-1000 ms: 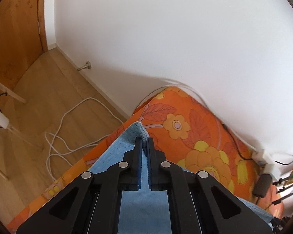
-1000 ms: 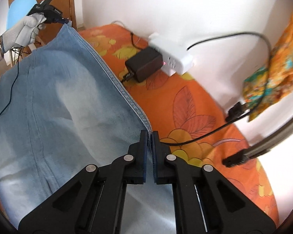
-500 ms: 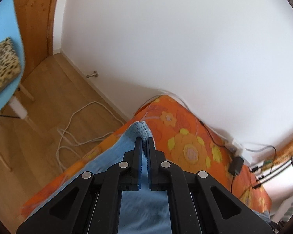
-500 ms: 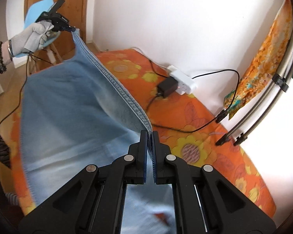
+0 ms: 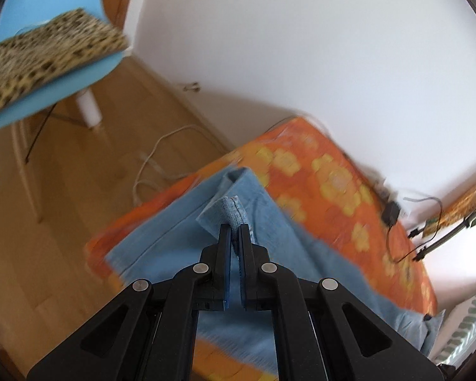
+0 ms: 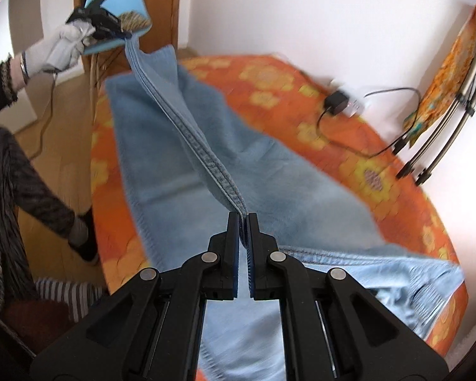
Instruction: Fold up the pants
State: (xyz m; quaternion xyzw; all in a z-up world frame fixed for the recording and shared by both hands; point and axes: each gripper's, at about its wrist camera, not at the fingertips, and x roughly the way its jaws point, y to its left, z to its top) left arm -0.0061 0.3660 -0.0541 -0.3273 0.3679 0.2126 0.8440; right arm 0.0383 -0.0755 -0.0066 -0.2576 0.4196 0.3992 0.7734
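Note:
Light blue denim pants [image 6: 181, 146] lie along an orange flowered bed cover [image 6: 380, 171]. One leg's side seam is lifted in a taut line between my two grippers. My right gripper [image 6: 243, 219] is shut on the seam near the waist end. My left gripper [image 5: 234, 231] is shut on the hem corner of that leg [image 5: 230, 209], high above the other leg [image 5: 161, 238] that lies flat. The left gripper also shows in the right wrist view [image 6: 123, 33], held in a white-gloved hand.
A blue chair [image 5: 47, 73] with a leopard-print cushion [image 5: 41, 50] stands on the wooden floor [image 5: 47, 222] left of the bed. A black charger and white power strip [image 6: 339, 106] with cables lie on the cover by the white wall. A white cable [image 5: 155, 165] lies on the floor.
Both grippers have risen with the leg, lifting it well off the bed. The seam now stretches tight between them, and more of the bed and floor shows below.

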